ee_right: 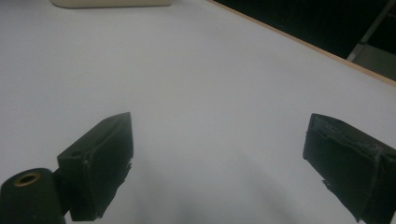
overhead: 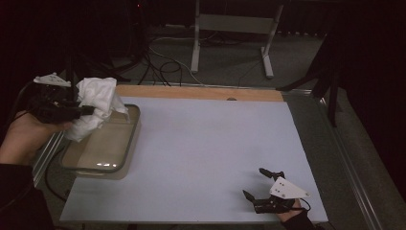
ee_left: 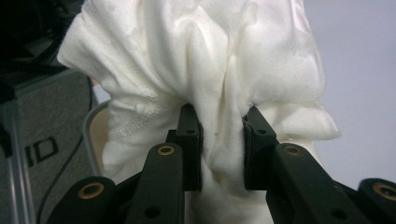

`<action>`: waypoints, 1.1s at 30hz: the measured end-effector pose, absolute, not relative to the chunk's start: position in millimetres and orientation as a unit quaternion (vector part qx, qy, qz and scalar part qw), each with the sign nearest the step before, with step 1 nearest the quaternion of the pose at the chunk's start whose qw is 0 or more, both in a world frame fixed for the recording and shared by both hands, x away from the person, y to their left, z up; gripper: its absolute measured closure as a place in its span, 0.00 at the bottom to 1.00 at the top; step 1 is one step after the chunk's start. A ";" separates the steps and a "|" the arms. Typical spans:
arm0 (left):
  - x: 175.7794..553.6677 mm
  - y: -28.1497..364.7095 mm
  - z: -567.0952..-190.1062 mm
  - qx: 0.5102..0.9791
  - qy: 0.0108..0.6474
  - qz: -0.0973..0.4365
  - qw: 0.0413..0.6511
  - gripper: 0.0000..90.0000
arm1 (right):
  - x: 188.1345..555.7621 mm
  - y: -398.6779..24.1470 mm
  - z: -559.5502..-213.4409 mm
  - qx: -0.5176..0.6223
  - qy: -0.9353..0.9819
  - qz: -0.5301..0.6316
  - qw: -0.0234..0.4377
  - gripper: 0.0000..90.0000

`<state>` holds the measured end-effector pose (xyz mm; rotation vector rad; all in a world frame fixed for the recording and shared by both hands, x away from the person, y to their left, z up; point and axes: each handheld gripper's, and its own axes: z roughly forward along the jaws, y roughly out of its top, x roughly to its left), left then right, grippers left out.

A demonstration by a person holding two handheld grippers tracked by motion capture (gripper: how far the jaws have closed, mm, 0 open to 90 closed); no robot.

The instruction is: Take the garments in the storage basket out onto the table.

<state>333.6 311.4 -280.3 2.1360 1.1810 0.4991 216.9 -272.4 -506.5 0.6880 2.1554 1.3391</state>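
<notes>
Left hand-held gripper (overhead: 88, 110) raised at the far left edge of the desk (overhead: 206, 158), jaws clamped on a bunched fold of white cloth (overhead: 95, 108). Cloth crumpled and lifted, hanging partly over the near-left rim of a clear rectangular tray (overhead: 128, 143) and partly outside it. Tray resting on the left side of the pale desk surface, shallow, with a glossy reflection along its near wall; contents hard to make out. In the left gripper view, black jaws close together with a thick pleat of the cloth (ee_left: 196, 70) pinched between the pads (ee_left: 189, 140), fabric billowing above and around both jaw tips, a stitched hem visible at the left; curved tray rim (ee_left: 91, 135) just behind the cloth. Left hand (overhead: 21, 136) gripping the tool body from below, grey three-cornered plate on top. Right hand-held gripper (overhead: 253, 184) low at the near right corner of the desk, well apart from cloth and tray, jaws spread wide and holding nothing, white plate on top. In the right gripper view, both jaws of the right hand-held gripper (ee_right: 215, 163) far apart over bare desk surface (ee_right: 210, 84), tray edge (ee_right: 112, 3) at the top left, wooden desk border running along the upper right. Dark floor with cables and a metal stand's legs beyond the far edge of the desk.
</notes>
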 end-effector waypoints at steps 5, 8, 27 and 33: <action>334.4 300.2 -273.8 0.818 0.430 0.185 0.335 0.83 | 216.9 -272.5 -506.4 0.254 0.792 0.493 0.255 0.10; 334.5 291.4 -271.4 0.820 0.420 0.187 0.341 0.82 | 216.7 -272.6 -506.6 0.255 0.793 0.492 0.253 0.10; 341.7 228.8 -261.3 0.846 0.343 0.152 0.379 0.82 | 215.9 -273.4 -505.3 0.253 0.793 0.493 0.254 0.10; 346.9 209.7 -262.1 0.851 0.326 0.144 0.385 0.82 | 215.9 -273.3 -505.4 0.253 0.793 0.493 0.254 0.10</action>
